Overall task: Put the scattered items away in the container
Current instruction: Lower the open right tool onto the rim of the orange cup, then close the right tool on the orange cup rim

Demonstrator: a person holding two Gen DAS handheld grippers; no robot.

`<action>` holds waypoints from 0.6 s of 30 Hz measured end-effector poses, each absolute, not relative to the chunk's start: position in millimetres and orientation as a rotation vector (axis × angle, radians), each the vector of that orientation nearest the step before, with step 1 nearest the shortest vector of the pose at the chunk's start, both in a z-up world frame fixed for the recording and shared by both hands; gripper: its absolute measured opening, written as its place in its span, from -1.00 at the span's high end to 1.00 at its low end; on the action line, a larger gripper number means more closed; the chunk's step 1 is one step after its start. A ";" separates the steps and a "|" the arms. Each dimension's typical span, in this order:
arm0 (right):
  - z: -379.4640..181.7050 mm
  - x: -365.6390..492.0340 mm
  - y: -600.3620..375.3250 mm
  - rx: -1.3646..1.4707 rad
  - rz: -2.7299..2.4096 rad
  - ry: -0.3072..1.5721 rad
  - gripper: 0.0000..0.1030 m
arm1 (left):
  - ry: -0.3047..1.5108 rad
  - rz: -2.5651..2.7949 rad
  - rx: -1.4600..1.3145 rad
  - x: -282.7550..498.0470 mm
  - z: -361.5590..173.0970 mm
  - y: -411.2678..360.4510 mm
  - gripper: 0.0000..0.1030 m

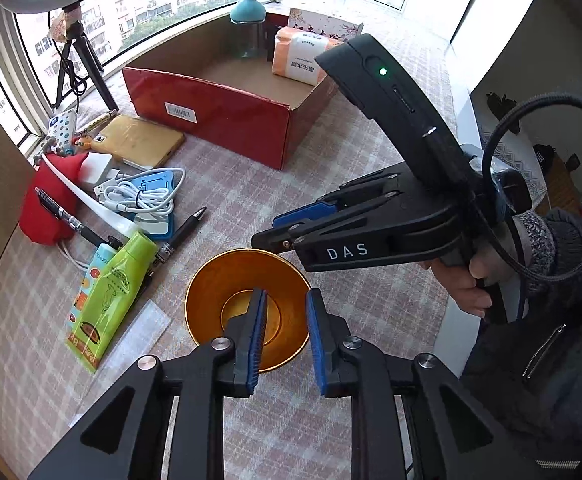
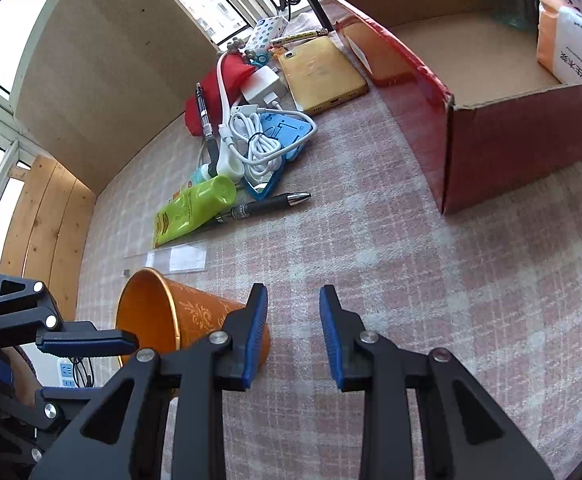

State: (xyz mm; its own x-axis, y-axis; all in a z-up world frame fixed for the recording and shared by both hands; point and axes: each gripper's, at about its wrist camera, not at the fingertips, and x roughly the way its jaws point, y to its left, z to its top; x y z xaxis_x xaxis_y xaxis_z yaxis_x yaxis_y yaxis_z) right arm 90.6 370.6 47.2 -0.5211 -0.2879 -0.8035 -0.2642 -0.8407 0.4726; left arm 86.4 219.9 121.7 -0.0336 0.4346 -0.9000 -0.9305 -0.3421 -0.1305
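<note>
Fingers of the left gripper [image 1: 285,336] straddle the orange cup's [image 1: 247,304] rim, released, cup upright on the counter [image 1: 231,184]; clamp squarely on the wall before lifting toward the red box [image 1: 227,108].

You see "DAS" in white letters on side of right gripper [image 1: 269,240]. Barcode sticker sits on red box [image 1: 227,116] front wall, digits unreadable. Chinese print on orange-white pack [image 1: 301,56] inside box, too small to read.
</note>
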 end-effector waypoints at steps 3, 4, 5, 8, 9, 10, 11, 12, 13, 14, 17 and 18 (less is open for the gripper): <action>56.2 94.2 378.3 1.520 -2.593 -0.897 0.46 | 0.592 1.632 -1.133 83.1 127.8 209.1 0.55; 60.6 96.0 380.4 1.512 -2.590 -0.908 0.46 | 0.578 1.640 -1.131 81.5 130.0 204.9 0.54; 66.3 98.2 381.6 1.496 -2.585 -0.918 0.46 | 0.562 1.651 -1.128 80.4 133.1 200.5 0.54; 85.9 101.7 372.5 1.471 -2.555 -0.837 0.46 | 0.516 1.692 -1.121 75.4 139.7 182.2 0.52; 91.0 102.1 367.6 1.472 -2.539 -0.803 0.43 | 0.498 1.710 -1.127 72.8 139.6 174.3 0.51; 92.7 101.4 360.8 1.487 -2.514 -0.772 0.41 | 0.473 1.731 -1.139 69.5 138.3 167.0 0.51; 92.9 100.3 353.9 1.506 -2.494 -0.737 0.41 | 0.445 1.754 -1.155 65.8 136.4 160.0 0.51; 89.9 98.5 347.0 1.538 -2.483 -0.693 0.41 | 0.417 1.773 -1.171 62.1 133.4 153.5 0.51; 86.9 96.7 340.1 1.570 -2.472 -0.648 0.41 | 0.391 1.788 -1.189 59.1 130.0 147.6 0.51; 82.8 94.2 333.8 1.607 -2.463 -0.608 0.41 | 0.366 1.801 -1.207 56.6 126.5 142.0 0.51; 66.3 87.7 328.9 1.714 -2.434 -0.587 0.70 | 0.314 1.828 -1.237 53.2 119.4 128.2 0.51; 63.6 86.9 329.8 1.733 -2.433 -0.595 0.85 | 0.304 1.839 -1.239 53.1 118.8 124.1 0.51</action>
State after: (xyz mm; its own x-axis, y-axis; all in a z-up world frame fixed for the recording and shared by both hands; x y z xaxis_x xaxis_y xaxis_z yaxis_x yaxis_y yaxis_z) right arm 86.9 329.8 63.6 -0.3492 -0.2985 -0.8882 -0.1452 -0.9192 0.3660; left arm 53.1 124.1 118.8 -0.1225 0.5236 -0.8431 -0.7675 -0.5886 -0.2540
